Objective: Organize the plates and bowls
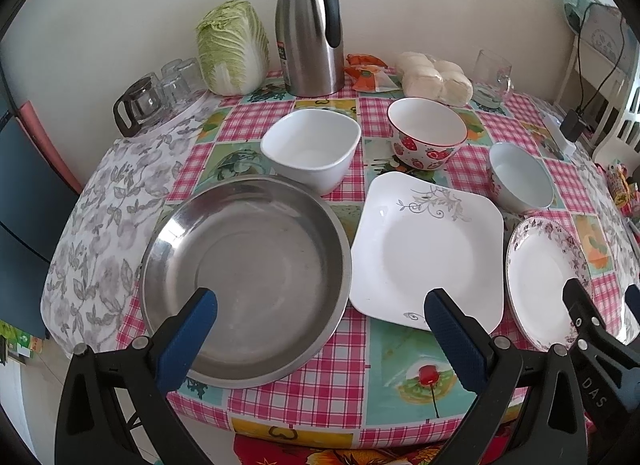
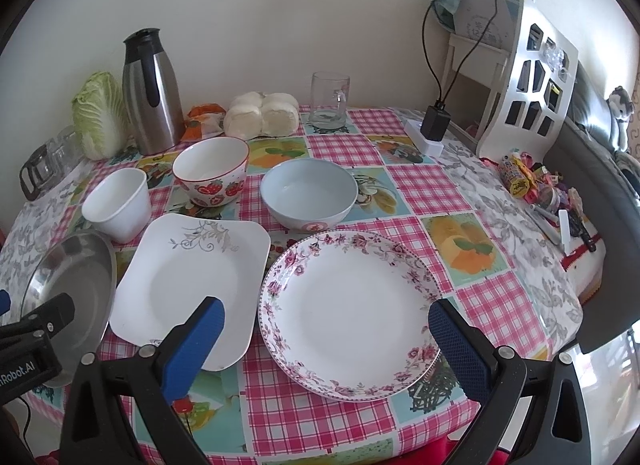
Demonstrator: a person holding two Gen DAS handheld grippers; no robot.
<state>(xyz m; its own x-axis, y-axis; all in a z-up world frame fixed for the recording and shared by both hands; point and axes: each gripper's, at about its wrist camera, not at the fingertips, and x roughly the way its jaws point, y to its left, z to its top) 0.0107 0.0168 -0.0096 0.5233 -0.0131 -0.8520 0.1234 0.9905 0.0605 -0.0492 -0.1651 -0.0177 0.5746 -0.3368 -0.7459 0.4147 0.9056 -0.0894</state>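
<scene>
A steel round pan [image 1: 244,277] lies front left on the table; it also shows in the right wrist view [image 2: 68,289]. A white square plate [image 1: 428,253] [image 2: 188,281] lies beside it. A round floral-rimmed plate [image 1: 544,277] [image 2: 348,317] lies to the right. Behind stand a plain white bowl [image 1: 310,149] [image 2: 118,201], a strawberry bowl [image 1: 426,133] [image 2: 212,171] and a pale blue bowl [image 1: 520,179] [image 2: 310,193]. My left gripper [image 1: 320,305] is open and empty, above the pan's right edge. My right gripper [image 2: 326,319] is open and empty, over the floral plate.
At the back stand a steel thermos jug [image 1: 310,29], a cabbage [image 1: 232,49], steamed buns [image 1: 434,77], a glass mug [image 2: 330,101] and several glasses [image 1: 160,93]. A charger with a cable [image 2: 434,125] and small clutter [image 2: 540,185] sit at the right edge.
</scene>
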